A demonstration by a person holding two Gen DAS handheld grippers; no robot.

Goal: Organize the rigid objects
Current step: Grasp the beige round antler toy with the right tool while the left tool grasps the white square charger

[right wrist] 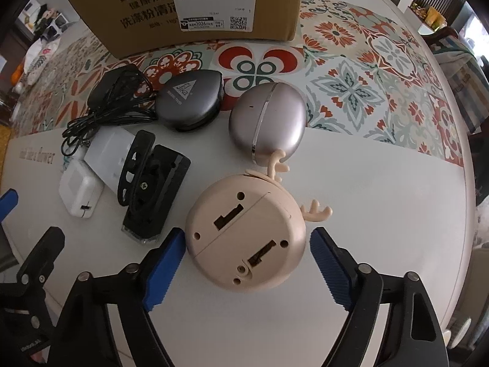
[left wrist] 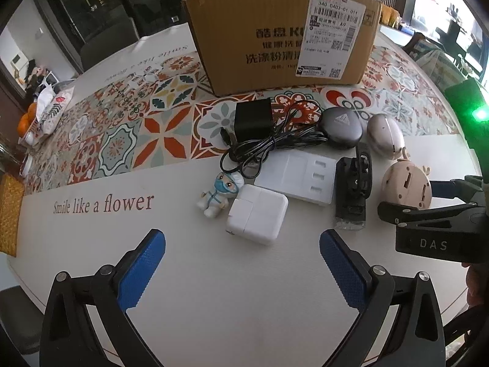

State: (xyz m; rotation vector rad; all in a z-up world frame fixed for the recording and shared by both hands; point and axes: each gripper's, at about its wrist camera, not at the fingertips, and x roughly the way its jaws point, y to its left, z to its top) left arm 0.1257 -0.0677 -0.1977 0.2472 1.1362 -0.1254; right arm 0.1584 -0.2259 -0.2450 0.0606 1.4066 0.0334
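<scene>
Beige antlered gadget (right wrist: pixel 246 238) between wide right claw (right wrist: pixel 247 252) fingers; left claw (left wrist: pixel 243 272) wide.

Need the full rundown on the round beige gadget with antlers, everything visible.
The round beige plastic gadget with antlers lies on the white part of the table, flat underside facing the camera. A seam crosses that face, which has two stepped slots and several small round holes. Two antler-shaped prongs stick out on its far side, towards the oval pink-grey case. The right gripper is open, its blue pads flanking the gadget; the left pad looks close or touching, the right one apart.
</scene>
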